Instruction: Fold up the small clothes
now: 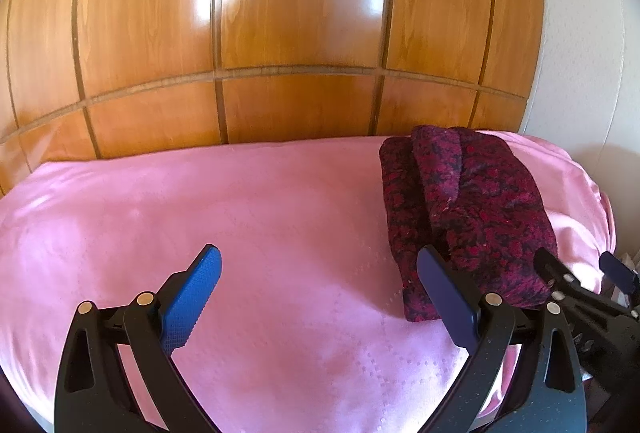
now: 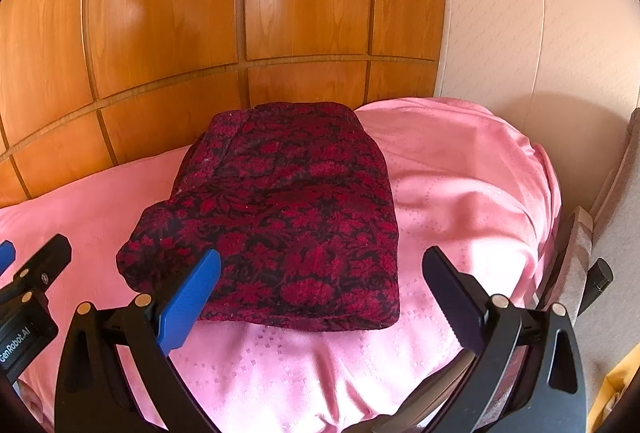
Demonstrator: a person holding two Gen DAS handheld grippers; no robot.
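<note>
Glossy wooden panelling (image 1: 280,13) behind, pale wall (image 2: 520,13) to the right, and a pink bedspread (image 1: 240,233) covering the bed across both views. Lay folded on that spread: a dark red floral garment (image 2: 288,217), a thick compact bundle with its long axis running away toward the panelling, rolled layers stacked along its left side. Sat directly ahead of the right gripper (image 2: 320,285), near edge roughly level with the fingertips, blue left pad (image 2: 188,305) overlapping the near left corner in the view, though contact could not be confirmed. Stood wide open and empty, that gripper. Likewise spread wide and holding nothing: the left gripper (image 1: 320,281), aimed mostly at bare spread, with the garment (image 1: 468,217) off to its right past the right finger. Clearly nearer the bundle, then, the right side. Judged largely folded already, perhaps needing only a final press or a shift aside. Nothing else on the bed in the way; only some furniture or fabric (image 2: 612,233), too unclear to name, beyond the right edge.
</note>
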